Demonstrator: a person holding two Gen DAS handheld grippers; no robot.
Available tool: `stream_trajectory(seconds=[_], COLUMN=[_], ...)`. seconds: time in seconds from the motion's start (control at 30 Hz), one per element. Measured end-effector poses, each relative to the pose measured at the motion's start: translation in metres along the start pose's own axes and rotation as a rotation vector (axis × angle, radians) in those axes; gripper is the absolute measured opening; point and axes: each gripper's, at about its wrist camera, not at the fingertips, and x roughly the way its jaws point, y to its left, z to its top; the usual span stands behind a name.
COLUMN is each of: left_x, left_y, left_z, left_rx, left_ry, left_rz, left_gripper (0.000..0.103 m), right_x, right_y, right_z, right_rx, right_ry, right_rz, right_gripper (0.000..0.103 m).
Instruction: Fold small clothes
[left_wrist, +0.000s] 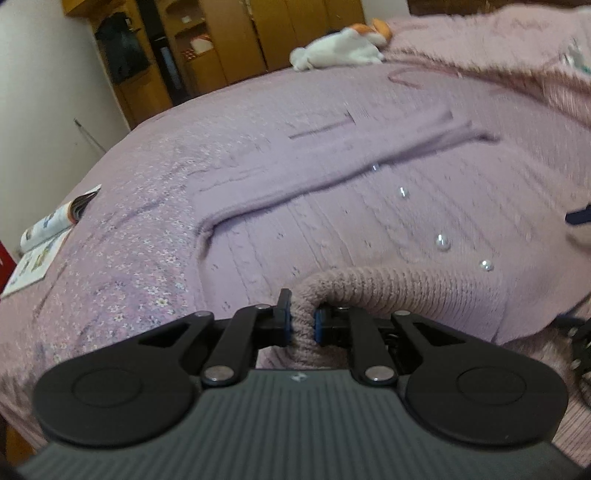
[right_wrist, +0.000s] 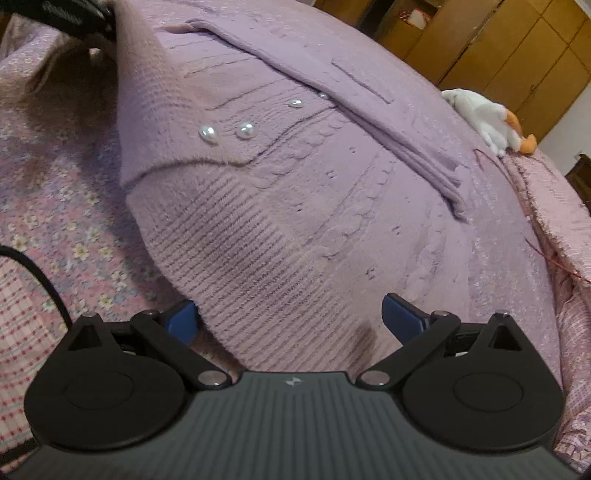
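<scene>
Fold status: sleeve stage done, hem fold just starting

Cardigan, a lilac cable-knit one with pearl buttons, lies front-up on the bed's lilac floral bedspread, roughly centred between the two tongs. One long sleeve is laid diagonally across the chest, cuff toward the far side. Reads as the sleeve tuck being done, at least for that side; the other sleeve is not clearly visible, so cannot confirm it.

Left gripper: jaws narrow, clamped on a bunched piece of the ribbed hem. In the left wrist view the rib arches up off the body of the garment, so that corner looks lifted rather than flat.

Right gripper: jaws wide, nothing pinched. The ribbed hem runs between the blue pads, but the pads do not press on it. The right wrist view also shows the far hem corner raised and folded over, with the left tool at top left.

Judgement: roughly mid-task for this garment. Left to do: right tongs close on their hem corner, both carry the hem up toward the neckline, lay flat, smooth. Risk: only one corner is held, so the fold may skew if lifted further now.

Other clutter: white and orange plush toy at the far bed edge, open magazine at the left edge. Neither is in the way.
</scene>
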Motion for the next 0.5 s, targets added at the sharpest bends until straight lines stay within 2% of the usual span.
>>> stream_trajectory(seconds=[0.1, 0.3, 0.33, 0.4, 0.47, 0.5], left_x=[-0.009, -0.012, -0.012, -0.013, -0.015, -0.015], left_y=[0.007, 0.012, 0.012, 0.012, 0.012, 0.013], left_z=[0.003, 0.004, 0.005, 0.005, 0.005, 0.005], left_rx=[-0.058, -0.096, -0.101, -0.105, -0.109, -0.112], left_ry=[-0.015, -0.021, -0.020, -0.024, -0.029, -0.031], left_rz=[-0.014, -0.035, -0.037, -0.034, -0.036, -0.039], left_gripper=[0.014, 0.014, 0.014, 0.014, 0.014, 0.014], right_x=[0.003, 0.010, 0.011, 0.008, 0.003, 0.001], right_y=[0.002, 0.001, 0.001, -0.001, -0.002, -0.003], right_z=[0.003, 0.006, 0.007, 0.009, 0.011, 0.013], right_rx=[0.001, 0.011, 0.012, 0.015, 0.019, 0.022], right_ry=[-0.001, -0.022, -0.027, -0.050, -0.081, -0.095], right_rz=[-0.026, -0.091, -0.100, -0.106, -0.121, -0.132], right_gripper=[0.103, 0.101, 0.096, 0.080, 0.048, 0.041])
